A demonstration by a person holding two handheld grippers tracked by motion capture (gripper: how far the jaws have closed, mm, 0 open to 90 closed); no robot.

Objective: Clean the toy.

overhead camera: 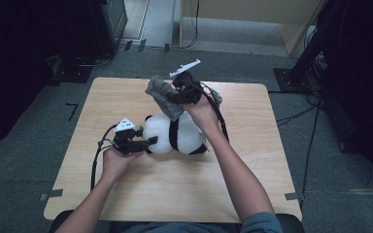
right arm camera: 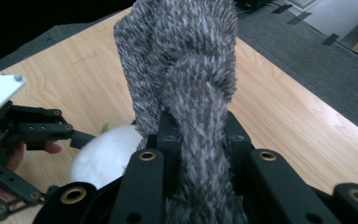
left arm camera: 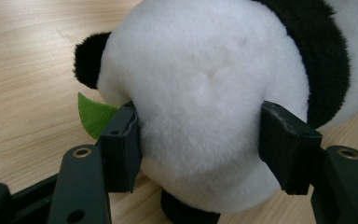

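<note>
on the wooden table [overhead camera: 126, 194] lies a toy panda [overhead camera: 175, 133]. left gripper [overhead camera: 143, 143] squeezes its white body so it stays put. right gripper [overhead camera: 179, 92] is clamped on a grey fuzzy cloth [overhead camera: 161, 97], lifted above the panda. left gripper view shows a green leaf [left arm camera: 93, 114] under the panda.

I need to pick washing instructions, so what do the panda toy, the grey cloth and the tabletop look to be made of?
Panda toy: soft plush, short white and black pile that dents where the left gripper clamps it; the green leaf looks like felt.
Grey cloth: fuzzy knit or fleece, flecked grey and white, bunched in the right gripper.
Table: pale wood grain, smooth, probably laminate.
</note>
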